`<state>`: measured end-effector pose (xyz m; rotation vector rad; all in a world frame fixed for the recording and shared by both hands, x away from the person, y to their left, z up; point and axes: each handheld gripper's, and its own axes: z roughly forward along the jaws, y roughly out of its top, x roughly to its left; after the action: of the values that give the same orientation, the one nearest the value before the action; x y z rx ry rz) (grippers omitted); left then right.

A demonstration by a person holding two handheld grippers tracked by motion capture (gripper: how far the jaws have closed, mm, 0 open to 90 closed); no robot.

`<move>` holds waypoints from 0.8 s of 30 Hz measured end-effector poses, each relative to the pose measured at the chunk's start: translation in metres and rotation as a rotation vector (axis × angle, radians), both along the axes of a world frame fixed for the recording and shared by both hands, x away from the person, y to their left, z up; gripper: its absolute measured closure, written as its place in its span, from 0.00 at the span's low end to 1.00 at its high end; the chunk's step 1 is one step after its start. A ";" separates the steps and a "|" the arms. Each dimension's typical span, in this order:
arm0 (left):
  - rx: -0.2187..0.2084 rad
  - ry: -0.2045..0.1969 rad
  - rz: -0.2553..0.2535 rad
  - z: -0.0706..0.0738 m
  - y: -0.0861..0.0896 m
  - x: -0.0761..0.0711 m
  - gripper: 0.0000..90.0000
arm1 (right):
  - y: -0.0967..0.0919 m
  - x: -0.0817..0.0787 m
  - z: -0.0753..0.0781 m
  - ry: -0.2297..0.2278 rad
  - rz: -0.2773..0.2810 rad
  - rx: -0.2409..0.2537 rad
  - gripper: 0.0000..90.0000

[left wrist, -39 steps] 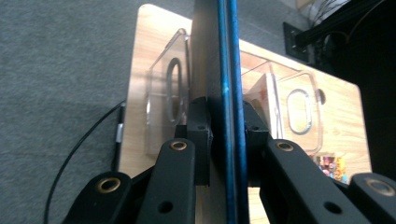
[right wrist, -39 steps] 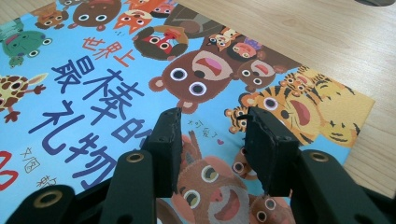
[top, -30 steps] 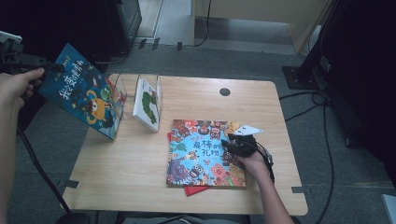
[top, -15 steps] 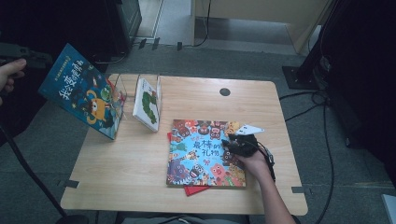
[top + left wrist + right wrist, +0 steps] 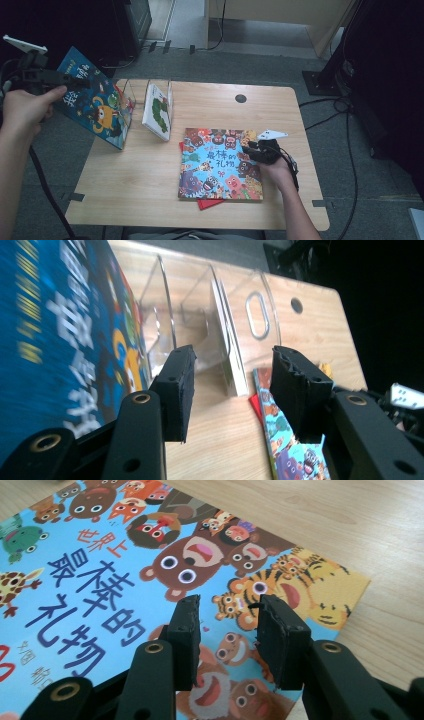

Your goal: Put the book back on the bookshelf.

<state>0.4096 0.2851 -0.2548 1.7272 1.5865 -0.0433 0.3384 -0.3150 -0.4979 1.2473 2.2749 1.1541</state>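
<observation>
Wooden worktop (image 5: 150,190) standing on grey carpet, dark equipment and cables all around. A clear acrylic book rack (image 5: 131,102) is sitting at the worktop's far left corner.

Blue picture book (image 5: 92,102) is leaning in the rack's outer slot, tilted out past the worktop edge. A white book (image 5: 156,112) is standing in the next slot.

Left tongs (image 5: 232,385) are hanging beside the blue book; the jaws have just been opening, nothing between them, the cover lying just off the left pad. Judging this book as placed and let go.

Animal-cover book (image 5: 221,164) is lying flat near the front right, on top of a red book (image 5: 207,203) that is peeking out beneath. Right tongs (image 5: 227,630) are hovering low over its cover near the right edge, jaws partly open and just been closing, gripping nothing.

Step in hand, as I read it: shelving the flat books. Next move is calling for the right jaws to catch the cover's edge, lift it clear of the red one, then stand it in a free slot.
</observation>
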 end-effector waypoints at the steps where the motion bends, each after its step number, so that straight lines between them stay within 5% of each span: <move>1: -0.003 -0.003 -0.006 -0.004 -0.002 -0.002 0.58 | 0.000 0.001 0.000 -0.001 -0.003 0.002 0.70; 5: 0.005 -0.012 -0.008 -0.017 -0.010 -0.008 0.63 | -0.003 0.004 -0.002 0.039 -0.038 0.026 0.70; 9: 0.044 0.004 -0.031 -0.028 -0.020 -0.013 0.64 | -0.004 0.007 -0.004 0.023 -0.039 0.026 0.71; 24: 0.029 0.011 -0.129 -0.079 -0.060 -0.024 0.61 | -0.005 0.005 -0.007 0.008 -0.020 0.054 0.77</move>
<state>0.3856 0.2250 -0.3340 1.8528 1.4887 -0.0936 0.3432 -0.3197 -0.5053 1.2945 2.2456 1.2132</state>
